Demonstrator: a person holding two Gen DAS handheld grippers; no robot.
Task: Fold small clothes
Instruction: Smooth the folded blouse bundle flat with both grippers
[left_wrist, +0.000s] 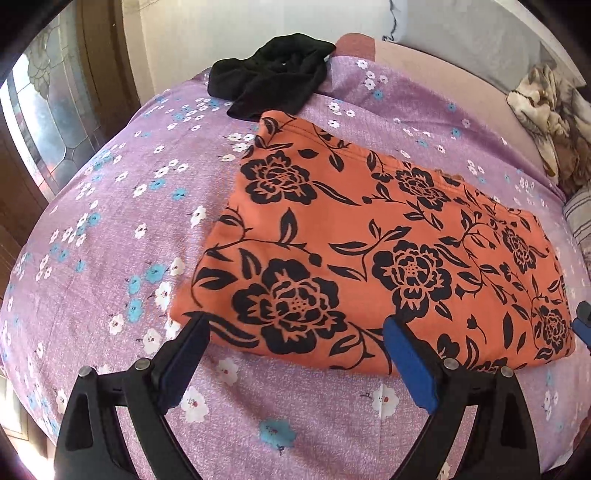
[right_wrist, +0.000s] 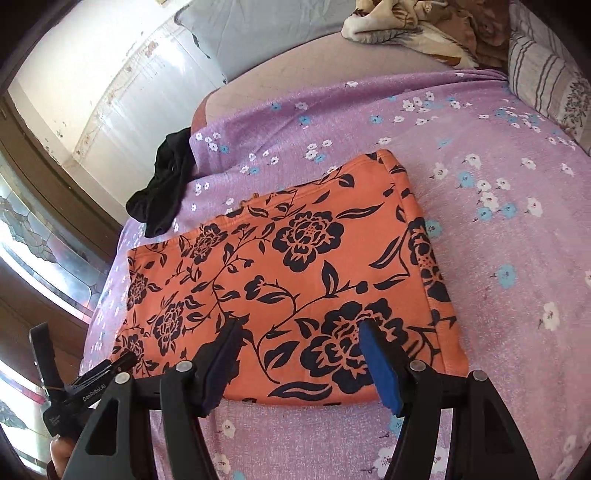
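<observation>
We take the orange floral garment (left_wrist: 369, 251) as our landmark: one folded rectangle of orange cloth printed with black flowers, lying flat on the purple flowered bedsheet (left_wrist: 110, 229).

To its far left, in the left wrist view, we see a wooden door with patterned glass (left_wrist: 48, 122). Just beyond the garment's far left corner lies one crumpled black garment (left_wrist: 273, 77), its nearest edge touching or almost touching the orange cloth; we cannot tell which. Beyond the garment's far edge the sheet ends and a plain pinkish mattress (left_wrist: 443, 70) shows. To the far right of the garment sits one crumpled beige and brown blanket (left_wrist: 550, 110), and below it one striped pillow (left_wrist: 580, 218).

Nothing lies on top of the orange garment, and the sheet along its near edge is bare.

We count two grippers. The left gripper (left_wrist: 295, 343) has its jaws spread wide at the garment's near edge, toward its left corner, holding nothing. The right gripper (right_wrist: 301, 350) also stands with jaws spread, its fingertips over the near edge toward the right corner, nothing between them. Whether either set of tips touches the cloth we cannot tell.
</observation>
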